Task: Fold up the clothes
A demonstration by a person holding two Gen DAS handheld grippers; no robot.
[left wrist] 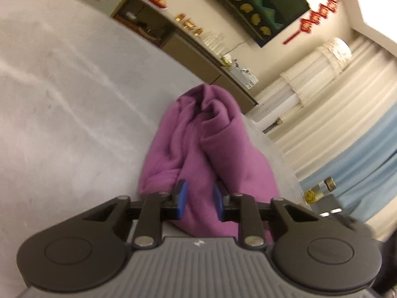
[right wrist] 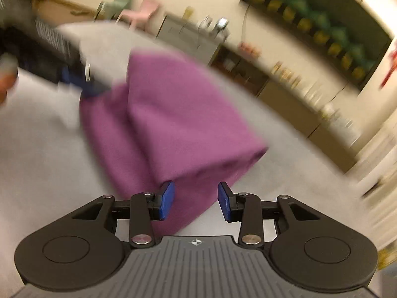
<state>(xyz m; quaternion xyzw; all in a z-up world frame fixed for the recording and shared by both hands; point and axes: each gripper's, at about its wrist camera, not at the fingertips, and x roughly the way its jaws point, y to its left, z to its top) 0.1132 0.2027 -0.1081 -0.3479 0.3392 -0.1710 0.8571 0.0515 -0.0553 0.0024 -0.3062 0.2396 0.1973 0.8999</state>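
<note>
A purple garment [left wrist: 215,144] lies bunched on the grey table [left wrist: 62,99]. In the left wrist view a fold of it fills the gap between the blue pads of my left gripper [left wrist: 200,198], which is shut on it. In the blurred right wrist view the garment [right wrist: 173,114] forms a thick folded mound. Its near corner lies between the jaws of my right gripper [right wrist: 196,202], touching the left pad while bare table shows beside the right pad, so this gripper is open. The left gripper [right wrist: 86,84] appears at the garment's far left corner.
Beyond the table's far edge, a low sideboard [left wrist: 193,57] with small items runs along the wall. Pale and blue curtains [left wrist: 347,124] hang on the right. Small chairs [right wrist: 139,10] stand in the background. Bare grey table [right wrist: 37,161] lies to the left of the garment.
</note>
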